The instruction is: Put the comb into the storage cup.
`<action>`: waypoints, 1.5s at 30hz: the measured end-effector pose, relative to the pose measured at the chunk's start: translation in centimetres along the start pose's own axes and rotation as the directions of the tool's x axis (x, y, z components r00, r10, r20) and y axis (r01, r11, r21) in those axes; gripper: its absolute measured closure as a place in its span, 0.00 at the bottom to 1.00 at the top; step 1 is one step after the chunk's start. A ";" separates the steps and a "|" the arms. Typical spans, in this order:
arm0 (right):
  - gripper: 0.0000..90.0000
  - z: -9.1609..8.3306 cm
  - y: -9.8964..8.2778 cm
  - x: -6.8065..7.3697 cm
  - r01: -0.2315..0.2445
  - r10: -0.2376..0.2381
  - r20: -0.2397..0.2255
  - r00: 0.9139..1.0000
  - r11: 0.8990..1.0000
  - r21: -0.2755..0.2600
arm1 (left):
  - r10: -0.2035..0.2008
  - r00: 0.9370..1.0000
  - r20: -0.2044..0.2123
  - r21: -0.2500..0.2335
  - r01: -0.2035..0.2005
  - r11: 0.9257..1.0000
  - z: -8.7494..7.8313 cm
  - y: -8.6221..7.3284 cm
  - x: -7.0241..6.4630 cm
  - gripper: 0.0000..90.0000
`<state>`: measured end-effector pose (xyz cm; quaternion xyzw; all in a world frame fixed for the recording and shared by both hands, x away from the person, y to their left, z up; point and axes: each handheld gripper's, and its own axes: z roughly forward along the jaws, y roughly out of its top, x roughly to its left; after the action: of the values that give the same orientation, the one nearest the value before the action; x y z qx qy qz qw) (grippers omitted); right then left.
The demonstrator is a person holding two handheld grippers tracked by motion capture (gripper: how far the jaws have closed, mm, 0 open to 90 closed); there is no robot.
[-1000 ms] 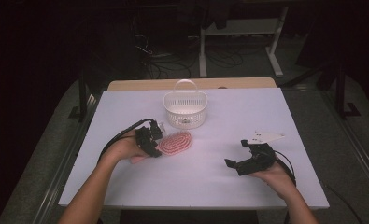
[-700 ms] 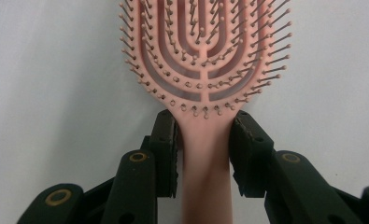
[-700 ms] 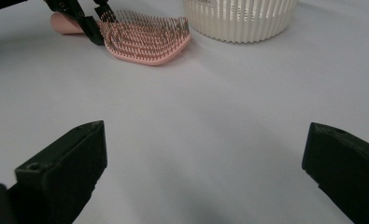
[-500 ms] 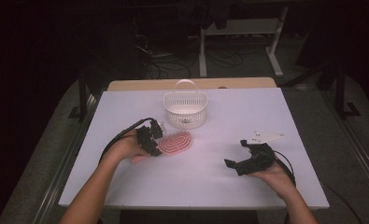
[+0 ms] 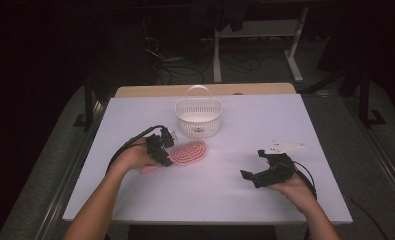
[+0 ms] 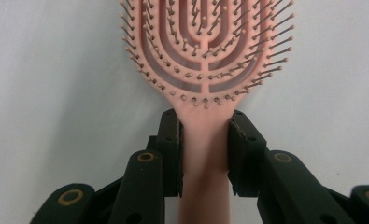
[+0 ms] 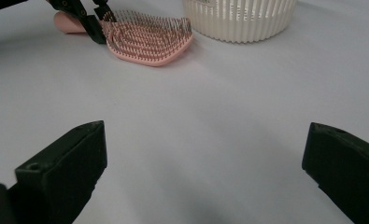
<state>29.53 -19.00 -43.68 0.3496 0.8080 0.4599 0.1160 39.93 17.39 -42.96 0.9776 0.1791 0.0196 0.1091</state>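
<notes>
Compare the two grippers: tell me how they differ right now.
The left gripper has just closed on the pink brush, its pads pressing the handle; the right gripper stands wide open with nothing between its jaws. The left is at the brush, the right well apart from it. Both are hand-held above the white table.

Light falls on the white surface (image 5: 305, 130) while the room beyond its far edge stays nearly black; shadows are soft, and the gripper views blur close to the lens, along their bottom edges
</notes>
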 end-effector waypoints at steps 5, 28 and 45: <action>0.00 -0.1 0.0 0.0 -0.002 0.002 0.002 1.000 1.000 -0.001 | 0.005 1.000 0.017 -0.024 -0.005 1.000 -0.1 -0.3 0.2 0.79; 0.00 -0.1 0.0 -0.1 -0.002 0.002 0.003 1.000 1.000 -0.004 | -0.023 0.998 0.056 -0.105 0.029 0.994 -1.2 -1.2 -0.1 0.79; 0.00 -0.1 0.0 -0.1 0.000 0.000 0.003 1.000 1.000 -0.002 | -0.044 0.994 0.096 -0.215 0.064 0.975 -2.4 -2.0 -0.3 0.79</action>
<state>29.51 -19.14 -43.65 0.3503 0.8072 0.4603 0.1175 38.74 19.57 -41.03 0.9543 0.1974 -0.0085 0.2241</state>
